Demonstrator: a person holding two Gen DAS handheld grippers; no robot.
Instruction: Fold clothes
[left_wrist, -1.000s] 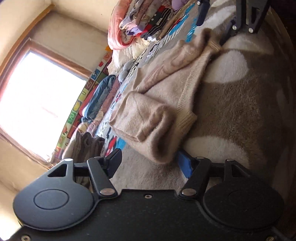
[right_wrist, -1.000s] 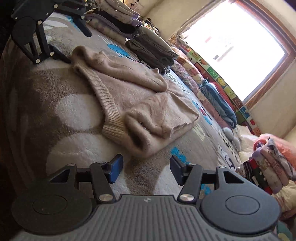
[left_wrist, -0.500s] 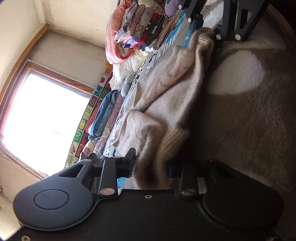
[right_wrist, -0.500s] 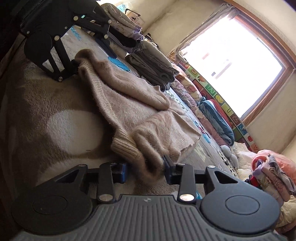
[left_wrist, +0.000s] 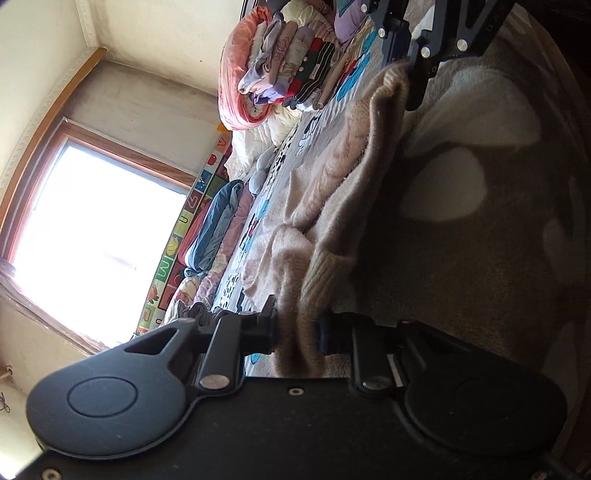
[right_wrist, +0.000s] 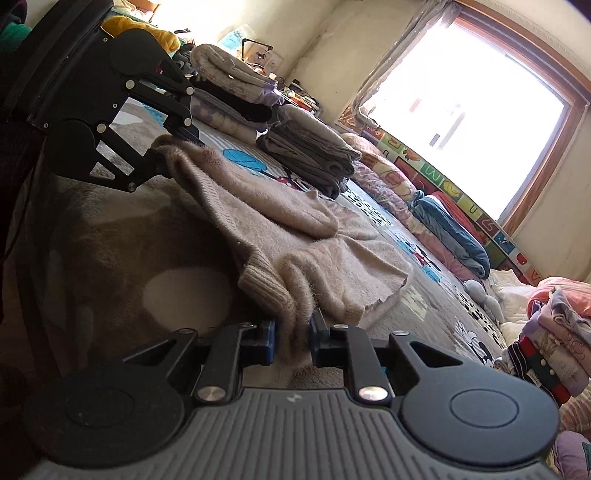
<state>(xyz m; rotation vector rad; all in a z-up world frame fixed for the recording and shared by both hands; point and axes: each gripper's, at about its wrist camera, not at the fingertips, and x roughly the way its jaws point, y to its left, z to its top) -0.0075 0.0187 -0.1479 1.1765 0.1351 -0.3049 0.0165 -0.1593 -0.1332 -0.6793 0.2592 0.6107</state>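
A fuzzy beige sweater (right_wrist: 273, 221) lies across a bed (right_wrist: 184, 291) covered in a plush brown-and-white blanket, its ribbed hem lifted at both ends. The right tool (right_wrist: 291, 338) is closing on one bunched corner of that hem, cloth pressed between its pads; the left tool (left_wrist: 297, 332) is closing likewise on the opposite corner, wool gathered between its pads.

The knit looks soft, light and limp. It will likely sag between the two grips and stretch rather than hold a straight edge, and the fluffy pile should keep it from slipping. The thicker ribbed hem appears the surest place to hold, as both tools do now.

Much stays unclear. How many layers each tool has caught cannot be told, since the cloth is bunched at the pads. The far edge of the sweater, with its neck and one sleeve, is rumpled and partly hidden behind folds. Stacks of folded clothes (right_wrist: 310, 151) stand beyond, and the bright window (right_wrist: 461, 110) washes out detail.
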